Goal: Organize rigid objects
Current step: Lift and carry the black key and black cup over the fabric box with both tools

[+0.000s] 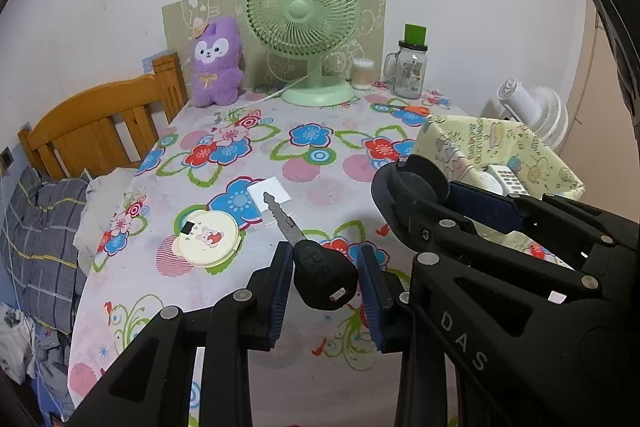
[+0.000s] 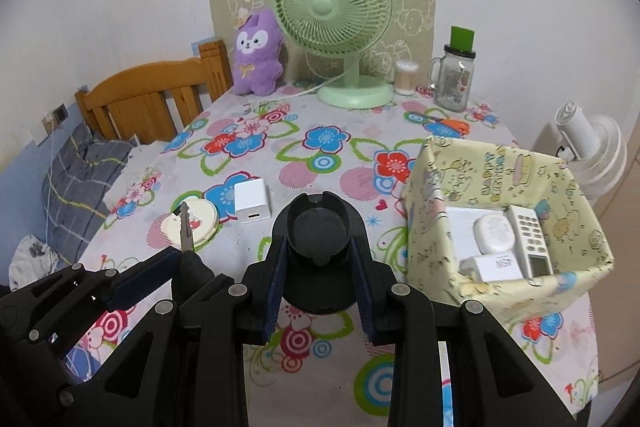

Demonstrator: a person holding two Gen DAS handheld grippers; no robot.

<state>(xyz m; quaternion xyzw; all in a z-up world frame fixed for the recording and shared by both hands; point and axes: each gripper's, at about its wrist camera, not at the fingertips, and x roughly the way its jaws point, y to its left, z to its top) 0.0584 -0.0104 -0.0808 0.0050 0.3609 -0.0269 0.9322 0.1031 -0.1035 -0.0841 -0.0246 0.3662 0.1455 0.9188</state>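
My left gripper has a black-headed key pinched between its blue pads. The jaws are drawn in as far as the key's head lets them; the head sits right in the gap, slightly toward the left pad, and the metal blade sticks out forward and up past the fingertips, above the table.

My right gripper is clamped on a black round holder, a cup-like piece with a notch in its far rim. It fills the space between both pads, and its upper ring stands forward of the fingertips.

Both held things are lifted clear of the flowered tablecloth. The yellow fabric-lined box stands just to the right of the holder, with a white remote, a white oval case and a white charger inside.

Left on the cloth are a white plug adapter and a round cream compact, side by side, ahead of the left gripper and to the left of the holder.
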